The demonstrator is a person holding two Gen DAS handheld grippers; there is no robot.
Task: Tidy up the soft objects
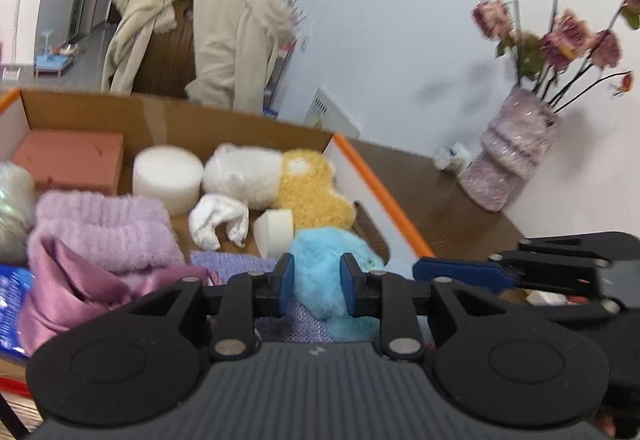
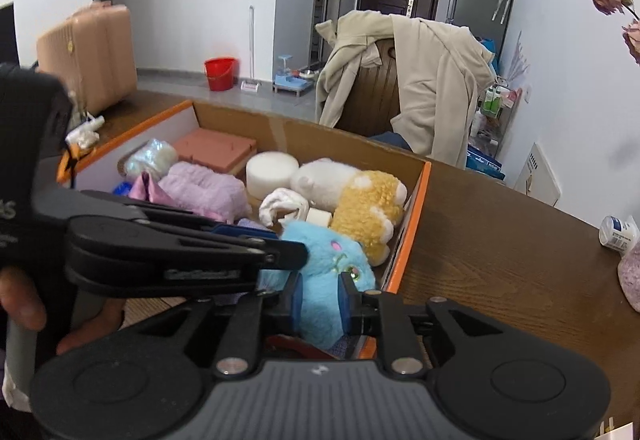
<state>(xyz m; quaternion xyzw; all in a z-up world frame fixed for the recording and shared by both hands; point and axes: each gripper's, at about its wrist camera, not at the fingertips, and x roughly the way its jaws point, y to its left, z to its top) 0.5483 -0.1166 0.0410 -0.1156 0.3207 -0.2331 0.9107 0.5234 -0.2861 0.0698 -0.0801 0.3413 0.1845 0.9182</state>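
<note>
Both grippers, left gripper [image 1: 316, 286] and right gripper [image 2: 320, 300], seem clamped on the blue plush toy [image 2: 332, 264] at lower centre, over the cardboard box [image 2: 412, 224]; pulling apart could tear it or drop it outside.

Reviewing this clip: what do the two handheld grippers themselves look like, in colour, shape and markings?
Both match: the left gripper and right gripper have black linkage arms with silver rivets, blue pads, a ribbed grey body with a small white logo, and round black discs either side. Seen from the side, the left gripper shows blurred, illegible lettering.
</note>
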